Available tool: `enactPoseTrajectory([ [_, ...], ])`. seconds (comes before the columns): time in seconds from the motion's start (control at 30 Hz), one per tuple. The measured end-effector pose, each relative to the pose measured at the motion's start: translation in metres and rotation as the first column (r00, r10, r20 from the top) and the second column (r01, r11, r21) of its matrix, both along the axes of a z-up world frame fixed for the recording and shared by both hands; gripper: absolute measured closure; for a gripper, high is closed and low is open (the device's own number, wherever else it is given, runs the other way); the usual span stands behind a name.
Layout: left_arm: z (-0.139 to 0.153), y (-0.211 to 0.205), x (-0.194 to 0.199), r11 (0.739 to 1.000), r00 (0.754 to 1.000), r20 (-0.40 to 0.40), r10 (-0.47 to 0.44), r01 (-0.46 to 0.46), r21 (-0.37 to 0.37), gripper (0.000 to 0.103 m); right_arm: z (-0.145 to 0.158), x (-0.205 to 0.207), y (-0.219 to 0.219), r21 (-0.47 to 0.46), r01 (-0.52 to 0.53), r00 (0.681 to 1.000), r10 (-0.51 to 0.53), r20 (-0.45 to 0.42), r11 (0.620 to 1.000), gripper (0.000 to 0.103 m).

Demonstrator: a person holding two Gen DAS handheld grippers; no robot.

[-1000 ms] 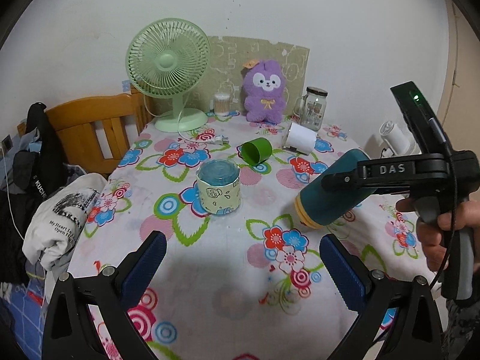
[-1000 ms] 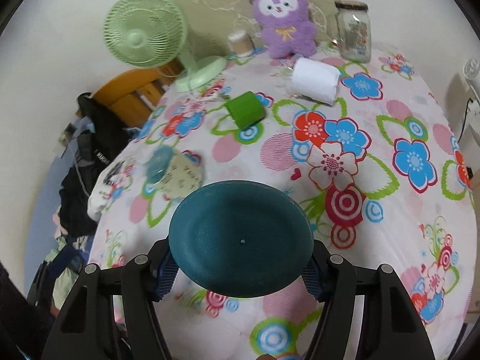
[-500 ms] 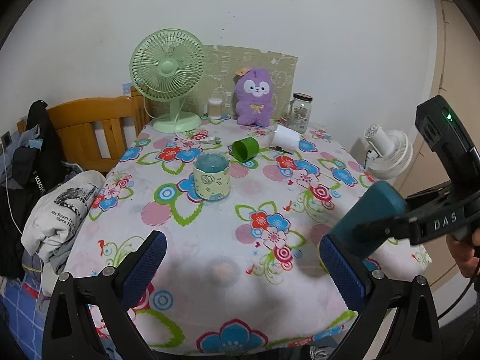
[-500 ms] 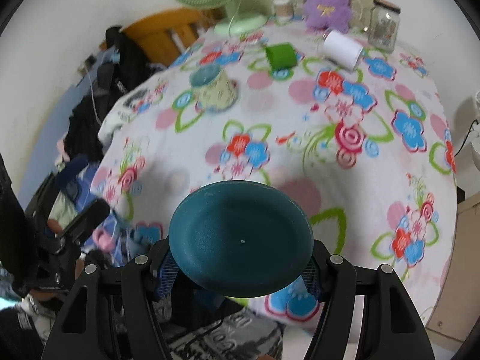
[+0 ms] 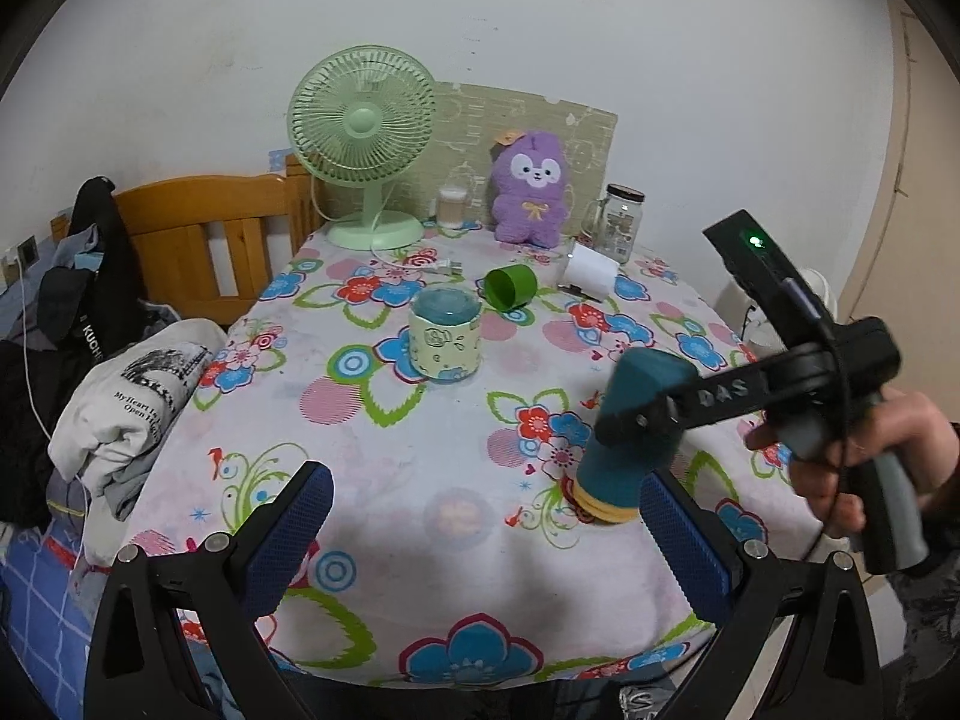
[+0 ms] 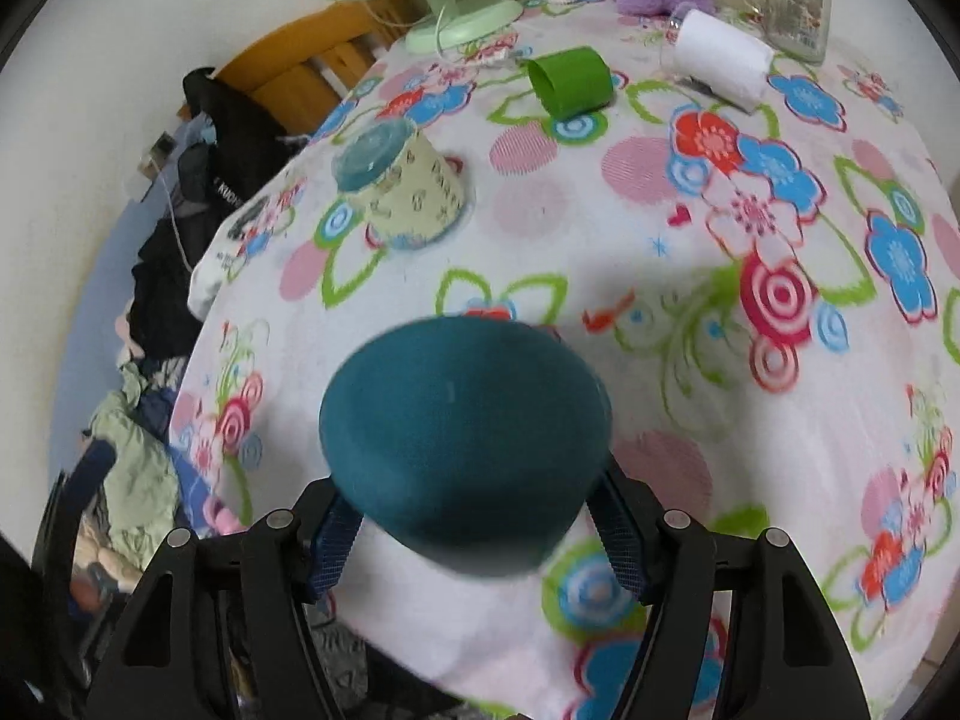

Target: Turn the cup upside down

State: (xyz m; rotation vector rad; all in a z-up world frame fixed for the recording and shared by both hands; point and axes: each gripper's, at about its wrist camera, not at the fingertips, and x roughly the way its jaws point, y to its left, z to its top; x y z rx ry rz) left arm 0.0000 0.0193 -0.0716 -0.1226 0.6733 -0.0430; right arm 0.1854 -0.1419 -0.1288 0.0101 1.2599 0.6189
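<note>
The right gripper [image 6: 474, 531] is clamped on the teal cup [image 5: 636, 420], its blue pads pressing the cup's sides. In the left wrist view the cup stands mouth down at about 4 o'clock on the surface [image 5: 384, 480], its yellow rim at the cloth; whether the rim fully touches is hard to tell, since the left gripper's finger hides part of it. The cup's flat base points up and toward the right wrist camera, where it fills the middle of the frame, a little blurred. The person's right hand [image 5: 864, 456] grips the handle at the 3 o'clock edge.

The left gripper [image 5: 486, 516] hangs open at 6 o'clock, holding nothing, its fingers wide apart over the near edge of the floral cloth.

Near the middle of the surface stands a pale mug [image 5: 445, 343], upside down. Just beyond it, toward 1 o'clock, a green cup [image 5: 511, 287] lies on its side, and a white cup [image 5: 591, 269] lies on its side beside that. At 12 o'clock stand a fan [image 5: 363, 138], a purple plush [image 5: 531, 186] and a jar [image 5: 621, 219].
</note>
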Motion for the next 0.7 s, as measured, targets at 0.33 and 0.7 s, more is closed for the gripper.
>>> enactPoseTrajectory([
  [0.33, -0.003, 0.004, 0.005, 1.0, 1.0, -0.017, 0.024, -0.024, 0.004, 0.0, -0.02, 0.018, 0.01, 0.02, 0.028, 0.999, -0.028, -0.029, 0.999, 0.027],
  [0.7, 0.002, 0.0, 0.013, 1.0, 1.0, -0.024, 0.017, -0.018, -0.022, 0.0, 0.001, 0.01, -0.003, 0.065, 0.029, 1.0, -0.029, 0.002, 0.998, 0.027],
])
